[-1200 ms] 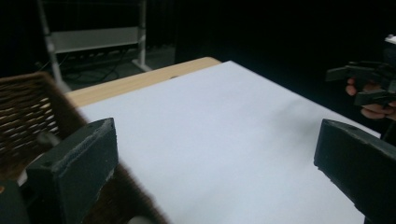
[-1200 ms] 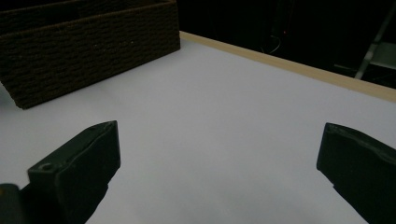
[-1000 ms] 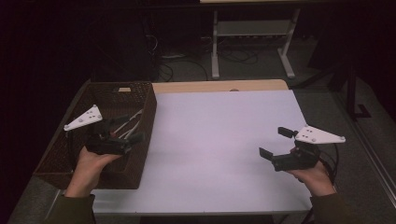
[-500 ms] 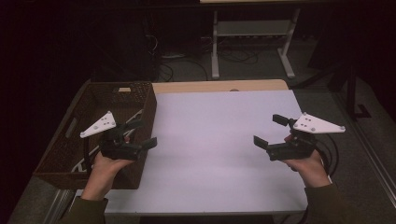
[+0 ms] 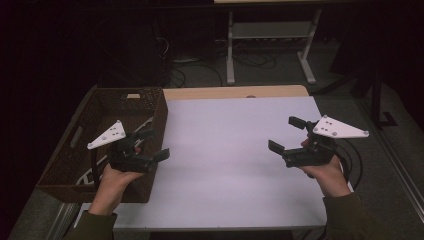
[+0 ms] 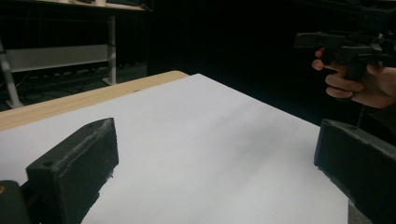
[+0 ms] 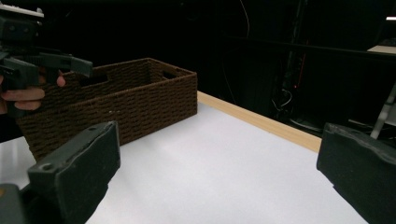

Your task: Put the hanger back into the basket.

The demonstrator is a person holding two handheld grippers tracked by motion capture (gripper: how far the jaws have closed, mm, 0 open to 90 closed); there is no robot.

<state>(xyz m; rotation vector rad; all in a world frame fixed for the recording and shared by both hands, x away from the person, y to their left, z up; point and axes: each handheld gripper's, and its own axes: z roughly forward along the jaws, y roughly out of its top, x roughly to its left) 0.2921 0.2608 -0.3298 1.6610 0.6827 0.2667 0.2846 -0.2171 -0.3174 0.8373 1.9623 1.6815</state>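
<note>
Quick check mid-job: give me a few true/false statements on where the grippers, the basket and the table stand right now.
1. Both grippers are open and hold nothing. True: the left gripper and the right gripper each show wide-apart jaws with nothing between them.
2. The basket sits at the table's right edge. False: it sits at the left edge.
3. The left gripper is deep inside the basket. False: it hovers above the basket's right wall, jaws pointing over the table.
4. The right gripper is above the white tabletop. True.
5. The basket is a white plastic bin. False: it is dark brown wicker.
</note>
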